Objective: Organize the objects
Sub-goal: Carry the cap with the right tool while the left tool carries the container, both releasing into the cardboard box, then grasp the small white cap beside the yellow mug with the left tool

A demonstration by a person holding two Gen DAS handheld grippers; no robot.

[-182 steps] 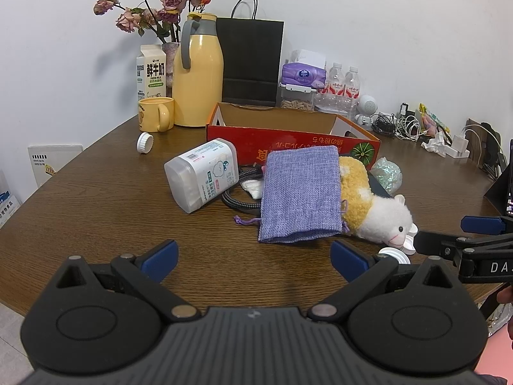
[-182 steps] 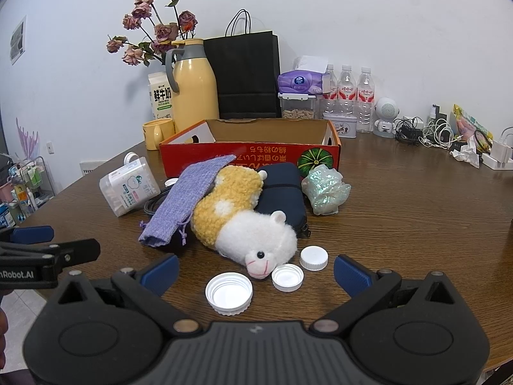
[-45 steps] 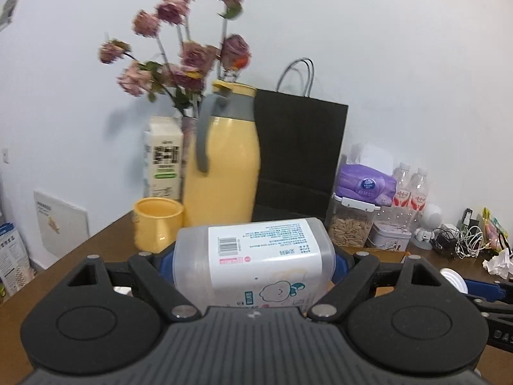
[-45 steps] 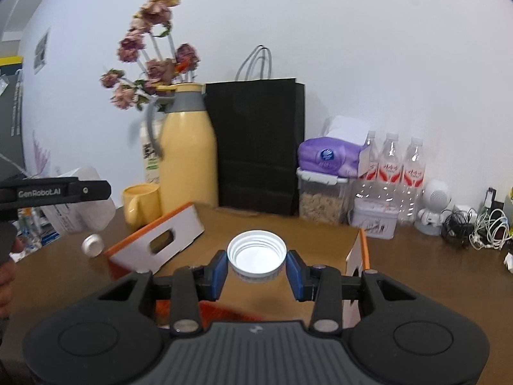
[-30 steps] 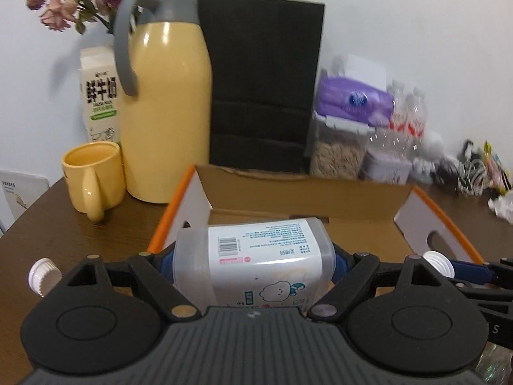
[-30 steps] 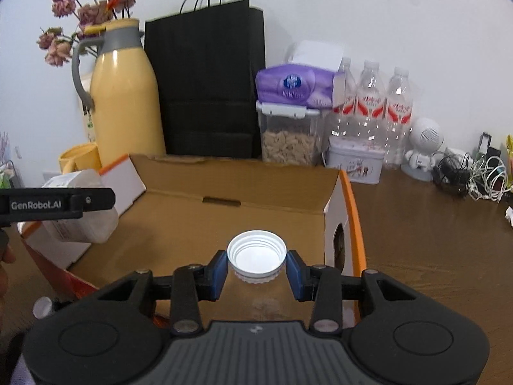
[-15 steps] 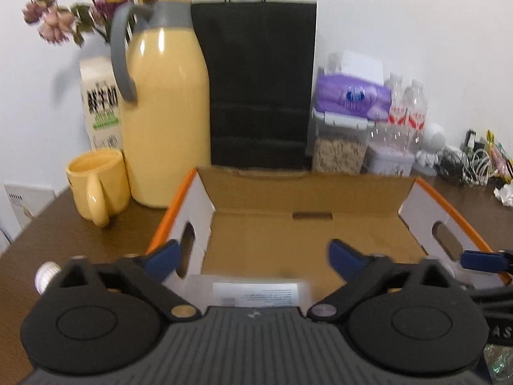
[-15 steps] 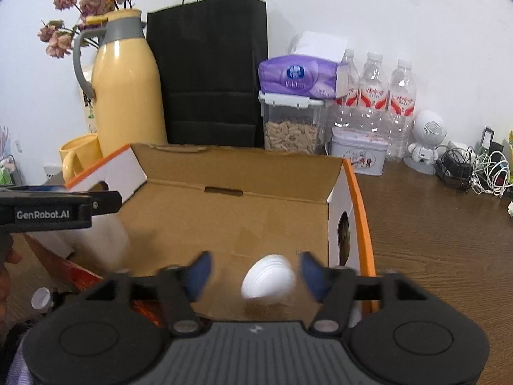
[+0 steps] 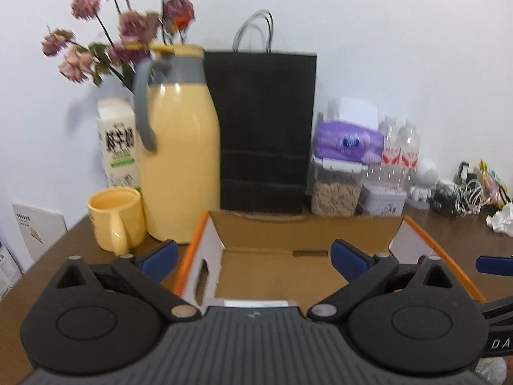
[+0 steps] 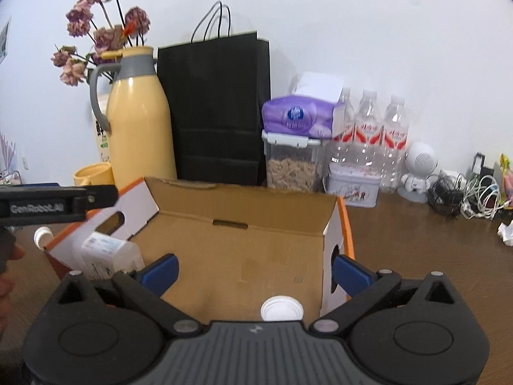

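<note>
My right gripper (image 10: 255,271) has just spread wide and holds nothing; the white cap (image 10: 281,310) lies below it on the cardboard box (image 10: 237,250) floor. My left gripper (image 9: 253,256) gapes empty too. The plastic container (image 10: 107,253) rests at the box's left end.

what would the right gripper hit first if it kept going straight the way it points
Likely the floor of the open cardboard box, just past the white cap lying inside. The right gripper is open and empty; depth is hard to judge here.
</note>
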